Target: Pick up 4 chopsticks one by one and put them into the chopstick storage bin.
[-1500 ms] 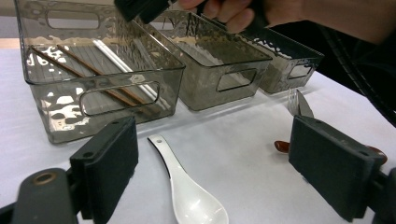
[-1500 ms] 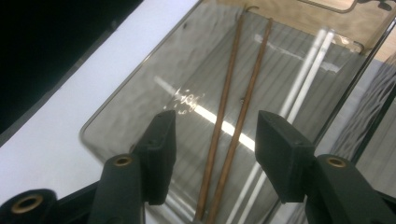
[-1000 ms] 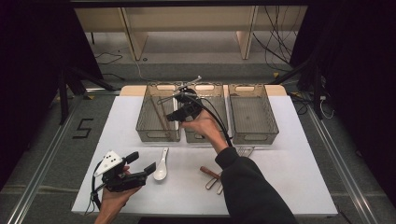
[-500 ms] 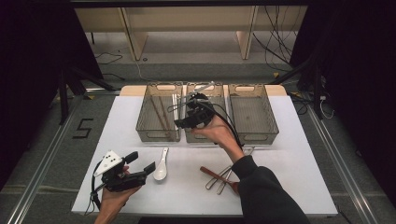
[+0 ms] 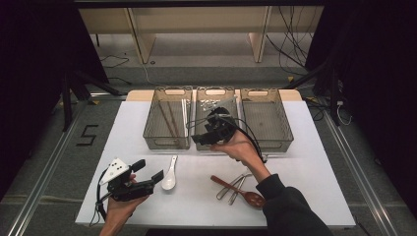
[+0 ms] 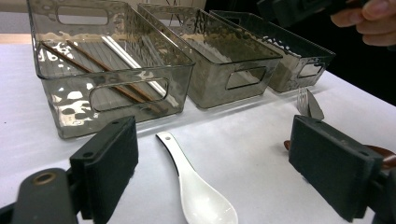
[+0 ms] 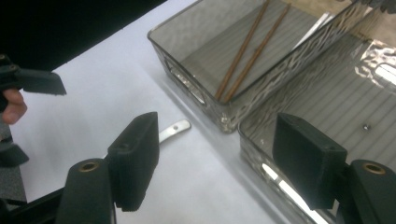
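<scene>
My left gripper rests low over the front left of the white table, open, nothing between its jaws. In the left gripper view a white ceramic spoon lies on the table just beyond the jaws. My right gripper hovers over the near end of the middle bin, open and empty. In the right gripper view it looks down on the gap between the left bin and the middle bin.
Three smoky clear bins stand in a row at the back. The left bin holds brown chopsticks and a pale stick. Shiny cutlery lies at the middle bin's far end. A wooden spoon and metal forks lie front centre.
My right gripper has drawn back from over the bins toward the near end of the middle bin and slightly right. The left gripper has stayed put.
</scene>
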The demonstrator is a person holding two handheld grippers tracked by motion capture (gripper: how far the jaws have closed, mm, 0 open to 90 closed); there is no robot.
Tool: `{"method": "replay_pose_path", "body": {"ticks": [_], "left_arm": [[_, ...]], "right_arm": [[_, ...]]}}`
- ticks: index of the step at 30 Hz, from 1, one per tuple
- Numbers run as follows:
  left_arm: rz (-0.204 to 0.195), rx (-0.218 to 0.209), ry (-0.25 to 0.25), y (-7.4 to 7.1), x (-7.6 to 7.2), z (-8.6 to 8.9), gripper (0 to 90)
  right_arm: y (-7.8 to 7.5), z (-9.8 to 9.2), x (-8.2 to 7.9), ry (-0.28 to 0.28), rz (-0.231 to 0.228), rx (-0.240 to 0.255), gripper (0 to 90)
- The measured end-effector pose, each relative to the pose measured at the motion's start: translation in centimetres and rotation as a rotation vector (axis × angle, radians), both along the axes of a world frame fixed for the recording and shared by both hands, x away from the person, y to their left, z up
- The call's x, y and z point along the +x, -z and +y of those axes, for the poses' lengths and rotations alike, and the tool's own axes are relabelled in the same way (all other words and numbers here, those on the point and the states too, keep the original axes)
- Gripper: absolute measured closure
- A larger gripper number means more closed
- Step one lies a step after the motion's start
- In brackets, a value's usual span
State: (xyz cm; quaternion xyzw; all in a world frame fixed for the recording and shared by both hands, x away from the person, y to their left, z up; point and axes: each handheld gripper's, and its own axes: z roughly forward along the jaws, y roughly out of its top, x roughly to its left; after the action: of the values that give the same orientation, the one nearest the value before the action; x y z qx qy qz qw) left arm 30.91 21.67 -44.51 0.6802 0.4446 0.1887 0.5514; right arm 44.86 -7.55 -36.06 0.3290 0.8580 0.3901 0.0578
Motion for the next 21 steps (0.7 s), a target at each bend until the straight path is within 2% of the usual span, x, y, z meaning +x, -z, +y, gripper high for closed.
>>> {"method": "replay_pose_path", "body": {"ticks": [4, 10, 16, 21], "left_arm": [[0.003, -0.001, -0.002, 0.0, 0.1, 0.0, 15.4], [0.013, 0.002, -0.009, 0.1, 0.2, -0.1, 15.4], [0.018, 0.001, -0.004, 0.0, 0.3, -0.3, 15.4], [0.027, 0.004, 0.002, 0.1, 0.6, -0.6, 15.4]], "right_arm": [[0.3, -0.8, -0.8, 0.005, -0.006, -0.008, 32.4], [0.7, -2.2, -1.9, 0.007, 0.0, 0.019, 32.4], [1.8, -3.5, -3.1, 0.011, 0.005, -0.001, 32.4], [2.7, -4.9, -4.2, 0.024, 0.013, 0.006, 32.4]]}}
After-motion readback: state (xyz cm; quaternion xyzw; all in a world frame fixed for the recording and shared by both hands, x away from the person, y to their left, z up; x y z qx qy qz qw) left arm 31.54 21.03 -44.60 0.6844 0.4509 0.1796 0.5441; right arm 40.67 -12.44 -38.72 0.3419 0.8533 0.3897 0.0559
